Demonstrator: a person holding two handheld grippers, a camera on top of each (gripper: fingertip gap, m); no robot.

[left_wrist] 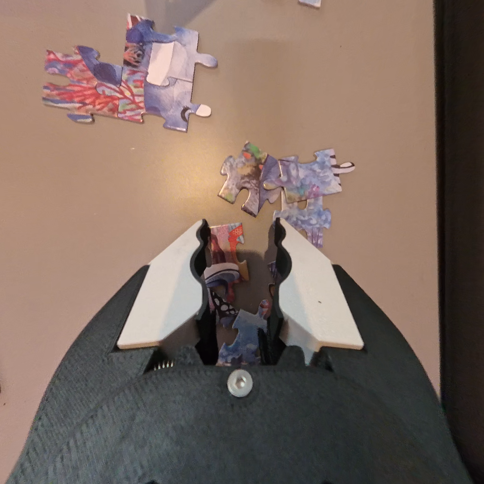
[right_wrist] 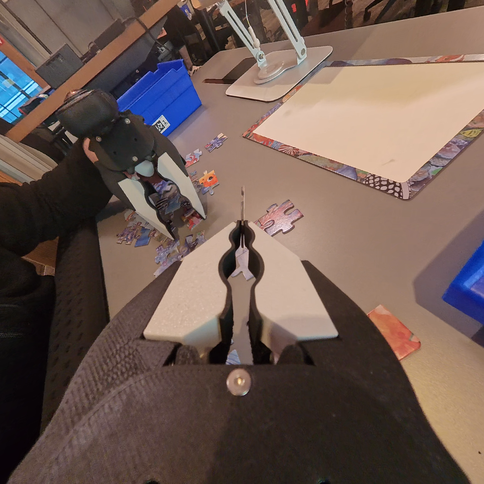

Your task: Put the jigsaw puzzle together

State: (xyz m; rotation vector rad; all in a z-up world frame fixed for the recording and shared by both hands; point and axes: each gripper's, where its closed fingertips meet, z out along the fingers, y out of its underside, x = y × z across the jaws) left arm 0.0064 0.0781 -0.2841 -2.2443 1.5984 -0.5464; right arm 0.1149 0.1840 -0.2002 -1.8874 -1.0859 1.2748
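My left gripper [left_wrist: 240,225] is open and points down over loose jigsaw pieces on the grey table; an orange-fish piece [left_wrist: 228,251] and a blue piece [left_wrist: 245,337] lie between its fingers. A joined cluster with red coral [left_wrist: 123,83] lies far left, and overlapping blue pieces [left_wrist: 284,180] lie just ahead. My right gripper [right_wrist: 242,223] is shut on a puzzle piece [right_wrist: 242,204] held edge-on above the table. The left gripper [right_wrist: 187,226] also shows in the right wrist view, over the pile. The puzzle frame board [right_wrist: 387,183] has a white, bare middle.
A purple loose piece [right_wrist: 280,217] lies just beyond my right fingertips. An orange piece [right_wrist: 209,180] lies near the pile. A metal stand [right_wrist: 277,70] sits behind the board. Blue bins stand at back left [right_wrist: 162,97] and right [right_wrist: 466,288]. An orange card [right_wrist: 395,332] lies near right. Left tips to right tips: about 20 cm.
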